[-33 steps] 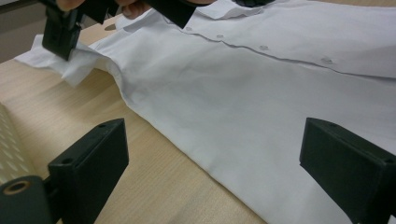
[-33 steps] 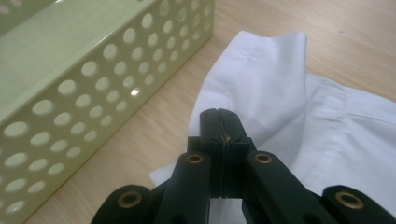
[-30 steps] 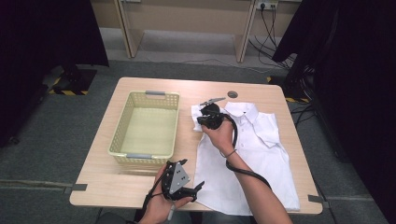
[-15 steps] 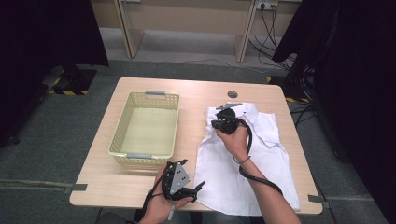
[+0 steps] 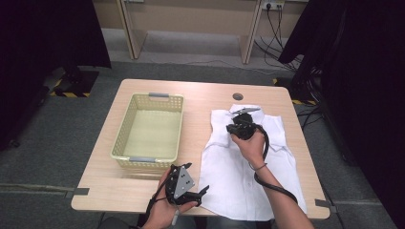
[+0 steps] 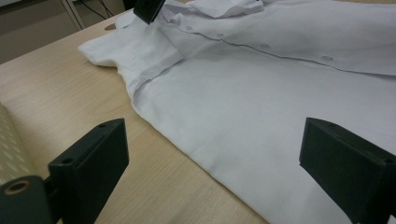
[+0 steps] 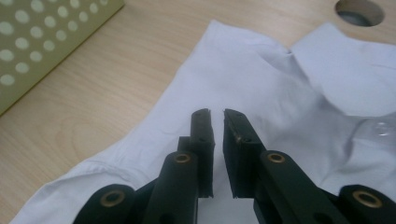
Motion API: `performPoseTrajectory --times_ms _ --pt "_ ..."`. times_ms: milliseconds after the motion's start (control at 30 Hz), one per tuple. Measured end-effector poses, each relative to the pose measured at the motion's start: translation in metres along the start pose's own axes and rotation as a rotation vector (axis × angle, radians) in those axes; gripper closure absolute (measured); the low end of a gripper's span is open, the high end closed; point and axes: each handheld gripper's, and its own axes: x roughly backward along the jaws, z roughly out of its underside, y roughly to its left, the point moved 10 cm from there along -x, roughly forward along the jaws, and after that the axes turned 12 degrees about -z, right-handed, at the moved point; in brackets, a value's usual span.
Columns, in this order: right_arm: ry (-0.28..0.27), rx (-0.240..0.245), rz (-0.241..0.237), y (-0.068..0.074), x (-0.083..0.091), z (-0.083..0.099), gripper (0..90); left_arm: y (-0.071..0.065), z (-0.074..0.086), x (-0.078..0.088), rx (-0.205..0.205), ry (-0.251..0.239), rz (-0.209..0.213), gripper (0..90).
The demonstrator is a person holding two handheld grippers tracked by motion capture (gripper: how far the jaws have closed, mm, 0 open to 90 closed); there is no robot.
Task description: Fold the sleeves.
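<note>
A white button-up shirt (image 5: 239, 176) lies flat on the right half of the wooden table (image 5: 200, 102), collar at the far end. My right gripper (image 5: 238, 123) hovers over its left shoulder, near the collar. In the right gripper view the shirt (image 7: 261, 79) lies below the right gripper (image 7: 218, 116); its jaws have just been opening, stand a narrow slit apart, and hold no cloth. My left gripper (image 5: 196, 178) rests at the table's front edge beside the shirt's hem. In its own view the left gripper (image 6: 210, 158) is wide open over the shirt (image 6: 243, 93).
A pale yellow perforated basket (image 5: 123, 143) stands with nothing in it on the left half of the table, its wall also in the right gripper view (image 7: 46, 37). A round cable hole (image 5: 237, 96) sits in the tabletop behind the collar. Dark curtains flank the table.
My right gripper has moved rightward from the shirt's left sleeve to the shoulder near the collar. The sleeve now lies drawn in closer to the body. The left gripper has stayed put.
</note>
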Motion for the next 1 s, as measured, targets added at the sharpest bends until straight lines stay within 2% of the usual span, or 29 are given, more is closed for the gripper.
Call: performPoseTrajectory --times_ms 100,167,233,400,567,1000 --pt "-0.024 -0.002 0.013 -0.004 0.010 -0.006 79.3 0.000 0.000 0.000 0.000 0.000 0.000 7.4" --pt "-0.022 0.006 0.011 -0.005 0.013 -0.008 76.5 0.000 0.000 0.000 0.000 -0.001 0.000 7.4" --pt "0.010 0.023 0.010 -0.006 0.011 -0.004 74.1 0.000 0.000 0.000 0.001 -0.001 0.000 7.4" --pt "0.101 0.036 -0.003 -0.006 -0.005 0.020 67.5 0.000 0.000 0.000 -0.005 0.003 0.001 7.4" --pt "0.156 0.050 -0.014 0.000 -0.019 0.034 64.4 0.000 0.000 0.000 -0.002 -0.001 0.001 7.5" --pt "0.148 0.082 -0.029 0.015 -0.031 0.035 63.8 -0.001 0.000 0.000 -0.018 0.003 0.003 7.7"
